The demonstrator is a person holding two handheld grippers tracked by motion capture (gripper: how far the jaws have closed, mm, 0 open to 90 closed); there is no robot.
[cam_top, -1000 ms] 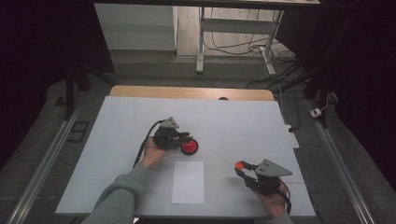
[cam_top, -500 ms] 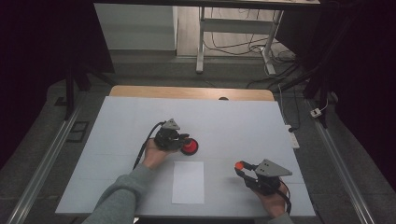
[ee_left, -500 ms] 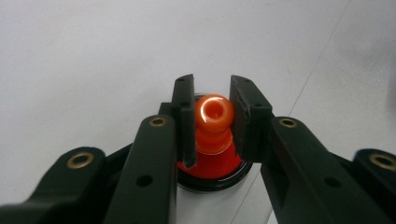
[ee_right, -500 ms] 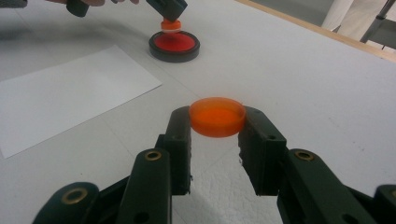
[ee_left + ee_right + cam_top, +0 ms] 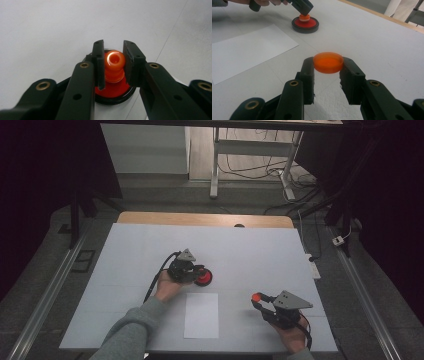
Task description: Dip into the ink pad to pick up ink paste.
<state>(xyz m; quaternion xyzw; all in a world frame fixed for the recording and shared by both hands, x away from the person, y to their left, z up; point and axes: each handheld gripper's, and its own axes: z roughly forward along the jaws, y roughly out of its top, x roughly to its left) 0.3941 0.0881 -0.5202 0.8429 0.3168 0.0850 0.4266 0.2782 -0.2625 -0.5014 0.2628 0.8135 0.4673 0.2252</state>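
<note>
We have the left hand-held gripper (image 5: 199, 274) pinching the orange knob (image 5: 114, 63) that stands upright at the centre of the red disc in its black ring base (image 5: 204, 278); the base sits flat on the white desk (image 5: 260, 250), just beyond the far edge of the white paper sheet (image 5: 201, 315); the right hand-held gripper (image 5: 257, 299) is clamped on a shallow orange cap (image 5: 328, 62), held level and clear of the desk, open side up as far as we can tell; key relation: from the right gripper view the knob lies ahead and to the left, well apart, with the paper's corner between; the knob's axis is vertical, the cap's axis roughly vertical too; we judge the cap is meant for the knob, so the right hand must travel toward the left one; the left hand is already there.
</note>
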